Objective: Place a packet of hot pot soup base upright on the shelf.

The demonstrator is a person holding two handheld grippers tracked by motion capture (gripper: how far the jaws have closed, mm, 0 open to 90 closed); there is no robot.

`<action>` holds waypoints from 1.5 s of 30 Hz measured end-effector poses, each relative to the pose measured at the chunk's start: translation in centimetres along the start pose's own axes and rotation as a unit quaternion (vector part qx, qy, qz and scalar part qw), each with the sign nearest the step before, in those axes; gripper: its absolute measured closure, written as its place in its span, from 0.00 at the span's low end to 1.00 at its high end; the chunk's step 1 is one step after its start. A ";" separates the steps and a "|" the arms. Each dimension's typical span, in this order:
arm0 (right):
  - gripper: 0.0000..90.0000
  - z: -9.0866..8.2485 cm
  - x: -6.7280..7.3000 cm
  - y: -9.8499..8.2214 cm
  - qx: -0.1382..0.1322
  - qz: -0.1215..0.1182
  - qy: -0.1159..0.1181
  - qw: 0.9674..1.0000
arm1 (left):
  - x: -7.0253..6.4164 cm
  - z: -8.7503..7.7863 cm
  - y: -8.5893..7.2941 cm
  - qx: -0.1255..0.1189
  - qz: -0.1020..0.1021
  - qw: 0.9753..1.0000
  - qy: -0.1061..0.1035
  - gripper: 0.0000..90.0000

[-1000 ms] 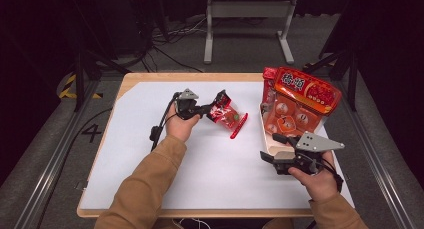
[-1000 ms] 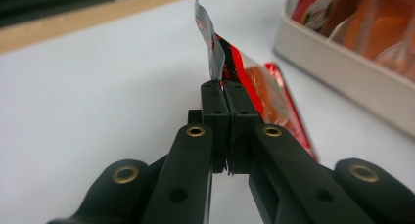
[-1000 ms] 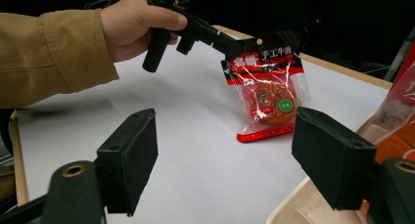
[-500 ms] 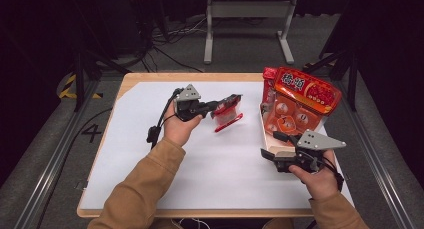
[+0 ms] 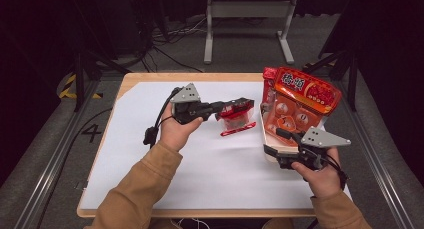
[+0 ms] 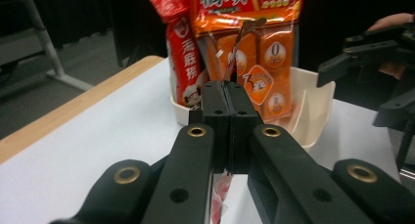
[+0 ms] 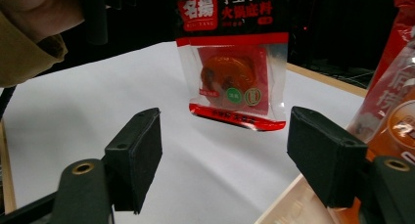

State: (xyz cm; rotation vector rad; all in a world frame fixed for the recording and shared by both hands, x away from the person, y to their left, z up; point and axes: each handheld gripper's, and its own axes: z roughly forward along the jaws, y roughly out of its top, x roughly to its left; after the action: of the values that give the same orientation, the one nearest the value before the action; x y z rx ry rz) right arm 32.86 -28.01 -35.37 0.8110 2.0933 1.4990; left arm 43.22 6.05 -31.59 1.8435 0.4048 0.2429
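Observation:
A clear sachet with red print and a red block inside [image 5: 235, 120] hangs above the white sheet, edge-on past my own jaws in the left gripper view [image 6: 220, 190]. My left gripper [image 5: 240, 106] is shut on its top edge, jaws pressed together [image 6: 226, 94]. In the right gripper view the sachet [image 7: 232, 77] hangs upright some way ahead. My right gripper [image 5: 275, 143] sits at the near corner of the white bin [image 5: 266, 139]. It stands open [image 7: 225, 150]; its jaws have just been closing a little, with nothing between the pads.
The white bin [image 6: 313, 111] at the right holds a large orange snack bag [image 5: 305, 91] and a red packet [image 6: 181, 62], both upright. A white sheet [image 5: 150, 164] covers the wooden table [image 5: 135, 79]. Dark floor, cables and a metal stand lie beyond.
My left gripper has lifted the sachet off the sheet and carried it right, toward the bin; it now hangs upright. The right hand has barely moved.

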 end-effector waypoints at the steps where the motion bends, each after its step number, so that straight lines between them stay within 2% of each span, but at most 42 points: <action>1: 0.33 -0.1 -0.1 0.1 -0.002 0.001 -0.001 1.000 | -0.2 0.0 0.2 0.000 0.004 1.000 -0.001 0.99; 5: 0.33 -0.7 -0.3 0.3 -0.008 0.002 -0.007 1.000 | -1.0 0.0 0.8 -0.004 0.007 1.000 -0.012 0.99; 11: 0.33 -2.5 -0.6 0.6 -0.028 0.010 -0.021 0.999 | -2.4 0.4 1.9 -0.009 0.014 0.999 -0.035 0.99; 14: 0.33 -3.4 -0.7 1.0 -0.038 0.011 -0.029 0.999 | -3.0 0.9 2.4 -0.008 0.010 0.999 -0.050 0.99; 21: 0.33 -5.8 -0.9 1.8 -0.069 0.006 -0.049 0.996 | -4.4 2.8 3.5 -0.009 0.018 0.997 -0.072 0.99; 32: 0.33 -6.5 -0.7 2.0 -0.081 0.002 -0.051 0.995 | -5.7 5.2 4.4 -0.008 0.020 0.996 -0.089 0.99; 37: 0.33 -7.3 0.1 2.9 -0.095 -0.018 -0.048 0.994 | -5.7 6.3 4.2 -0.003 0.014 0.996 -0.093 0.99; 45: 0.33 -7.9 0.7 3.4 -0.100 -0.028 -0.051 0.993 | -5.7 7.2 4.2 -0.002 0.009 0.995 -0.095 0.99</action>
State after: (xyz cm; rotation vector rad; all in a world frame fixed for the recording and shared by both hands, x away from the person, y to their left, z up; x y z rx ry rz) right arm 27.91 -32.23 -29.64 0.7323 1.8426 1.5734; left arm 41.26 -3.69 -29.57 1.8478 0.2555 0.0803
